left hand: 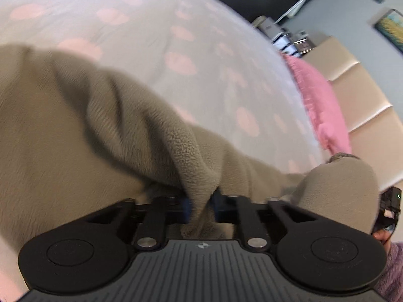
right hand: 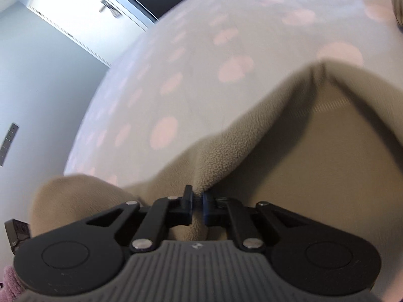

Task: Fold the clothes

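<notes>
Left gripper [left hand: 201,207]: jaws drawn in close, pinching a bunched fold of tan fleece garment [left hand: 83,130] between the fingertips; fabric fills the gap and trails back over the gripper body. Linkage arms angled inward. At the right edge of the left wrist view, part of the right gripper [left hand: 389,206] and a purple-sleeved forearm [left hand: 393,271] show.

Right gripper [right hand: 197,207]: jaws nearly closed, a thin ridge of the same garment clamped between the pads [right hand: 187,201]. Linkage arms folded inward, symmetrical. Both views are motion-blurred.
</notes>
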